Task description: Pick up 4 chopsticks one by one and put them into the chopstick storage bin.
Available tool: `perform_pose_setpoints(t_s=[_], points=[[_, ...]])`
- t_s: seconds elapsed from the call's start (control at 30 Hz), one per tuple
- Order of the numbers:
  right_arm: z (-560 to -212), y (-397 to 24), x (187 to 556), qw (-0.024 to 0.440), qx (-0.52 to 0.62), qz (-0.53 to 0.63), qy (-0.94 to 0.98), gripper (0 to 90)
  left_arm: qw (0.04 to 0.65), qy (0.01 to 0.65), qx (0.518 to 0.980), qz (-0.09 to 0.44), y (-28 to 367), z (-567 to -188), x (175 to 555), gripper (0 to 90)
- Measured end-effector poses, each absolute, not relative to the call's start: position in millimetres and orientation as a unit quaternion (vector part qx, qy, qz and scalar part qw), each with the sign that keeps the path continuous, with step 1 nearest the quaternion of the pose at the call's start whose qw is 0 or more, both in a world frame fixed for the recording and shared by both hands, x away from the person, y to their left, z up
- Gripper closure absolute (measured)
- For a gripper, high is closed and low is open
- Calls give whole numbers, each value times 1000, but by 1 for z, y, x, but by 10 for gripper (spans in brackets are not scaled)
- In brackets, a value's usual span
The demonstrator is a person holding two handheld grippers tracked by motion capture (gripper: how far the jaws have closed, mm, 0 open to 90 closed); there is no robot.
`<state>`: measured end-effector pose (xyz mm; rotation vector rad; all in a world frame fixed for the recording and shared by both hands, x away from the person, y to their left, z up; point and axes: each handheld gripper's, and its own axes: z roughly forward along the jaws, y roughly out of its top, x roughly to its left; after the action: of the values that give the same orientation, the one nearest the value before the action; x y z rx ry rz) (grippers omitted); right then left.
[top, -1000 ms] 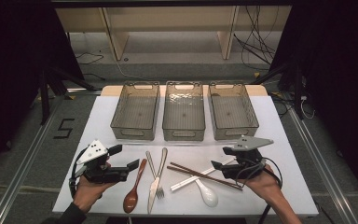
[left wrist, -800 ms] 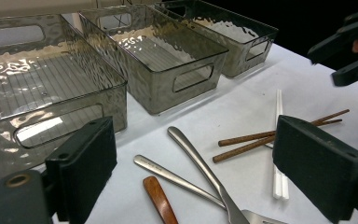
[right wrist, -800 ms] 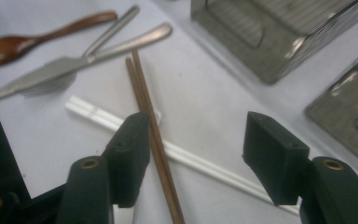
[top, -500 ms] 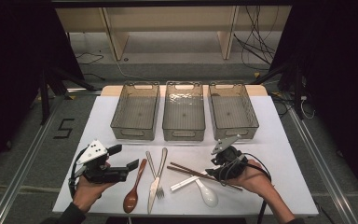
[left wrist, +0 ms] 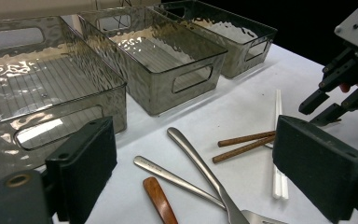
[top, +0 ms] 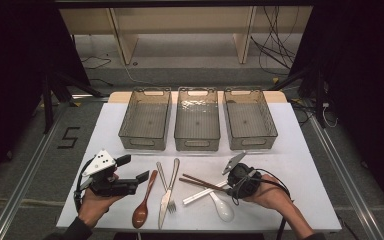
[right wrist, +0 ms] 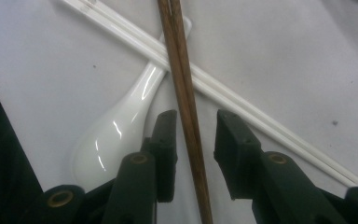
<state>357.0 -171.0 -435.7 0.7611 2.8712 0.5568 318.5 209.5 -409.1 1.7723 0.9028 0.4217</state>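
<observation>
**Inspector:** Report the right claw.

**Operator:** I see the right claw [right wrist: 193, 140] tipped down over the brown chopsticks [right wrist: 182, 79]. Its jaws are spread, one on each side of the pair, with a gap on both sides; I see no contact. In the high view the right hand [top: 270, 192] holds it at the near right of the tabletop [top: 305, 165].

**Inspector:** What lies under it?

**Operator:** The brown chopsticks cross over the white chopsticks [right wrist: 223, 93], and these cross over the handle of the white spoon [right wrist: 116, 135]. The spoon's bowl is just beside the left jaw in the right gripper view.

**Inspector:** And the left claw?

**Operator:** The left claw [left wrist: 205, 172] is wide open and holds nothing. The left hand [top: 97, 202] keeps it low at the near left, pointing across toward the cutlery. Between its jaws I see the knife [left wrist: 200, 170], the fork [left wrist: 182, 182] and the handle of the wooden spoon [left wrist: 161, 200].

**Inspector:** Layout of the cutlery?

**Operator:** From the high view, left to right: wooden spoon, then fork and knife crossing each other, then both chopstick pairs and the white spoon. All lie flat on the tabletop.

**Inspector:** Bins?

**Operator:** Three clear bins stand side by side at the far edge: left bin [top: 145, 120], middle bin [top: 196, 120], right bin [top: 250, 120]. I see nothing inside any of them.
</observation>
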Motion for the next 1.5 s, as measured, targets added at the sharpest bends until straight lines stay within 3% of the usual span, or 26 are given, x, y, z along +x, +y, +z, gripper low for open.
perform_pose_setpoints(t_s=[0.3,0.6,1.07,1.5], points=[[-445,-168,356,65,235,146,959,743,526,378,741,175,209,-410,319,129],[-446,-163,352,77,207,136,966,848,526,378,742,175,209,-410,319,130],[-442,-163,349,76,183,144,970,861,525,379,742,174,209,-410,319,130],[-429,-185,360,84,232,205,947,861,525,378,743,174,209,-410,320,130]])
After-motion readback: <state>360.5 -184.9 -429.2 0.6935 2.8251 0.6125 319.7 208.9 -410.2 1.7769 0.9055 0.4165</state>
